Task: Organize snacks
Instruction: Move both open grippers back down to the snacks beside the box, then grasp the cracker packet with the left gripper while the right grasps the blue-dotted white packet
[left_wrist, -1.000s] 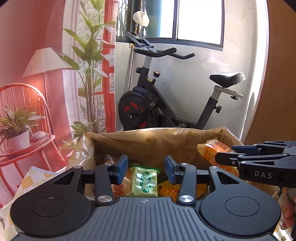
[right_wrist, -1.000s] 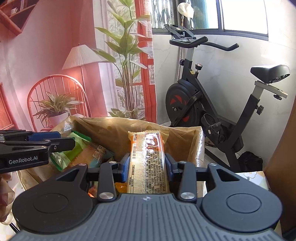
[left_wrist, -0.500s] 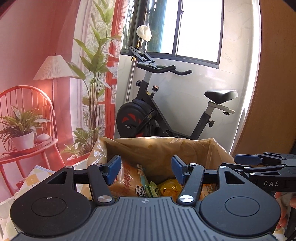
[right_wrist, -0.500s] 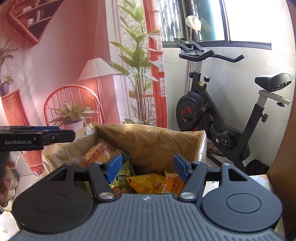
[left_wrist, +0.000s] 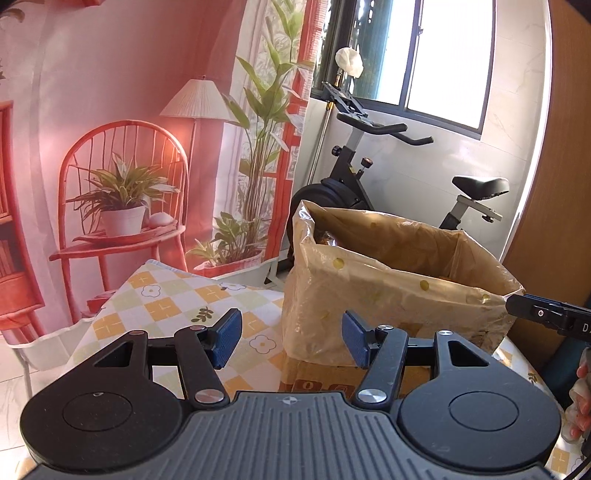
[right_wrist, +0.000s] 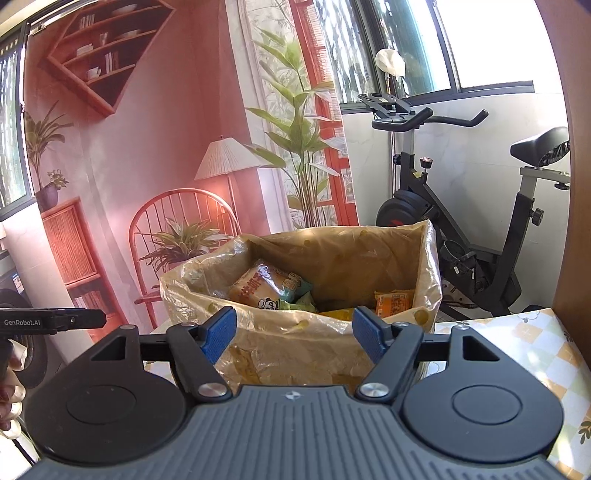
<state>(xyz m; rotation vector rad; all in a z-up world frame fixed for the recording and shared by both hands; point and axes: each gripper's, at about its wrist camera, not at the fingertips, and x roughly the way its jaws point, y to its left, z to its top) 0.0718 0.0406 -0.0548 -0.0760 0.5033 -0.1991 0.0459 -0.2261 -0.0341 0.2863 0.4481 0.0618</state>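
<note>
While both grippers stand wide and empty, the snack packets (right_wrist: 271, 286) lie inside the lined box (right_wrist: 428, 266), straight ahead of the right gripper (right_wrist: 293, 334), nearer than the left gripper (left_wrist: 290, 338).

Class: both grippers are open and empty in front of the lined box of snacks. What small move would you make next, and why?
Probably swing the left gripper left, toward the checked tablecloth, to look for another snack. Both it and the right gripper are open and empty, outside the lined box, where the orange snack packet and others already lie.
</note>
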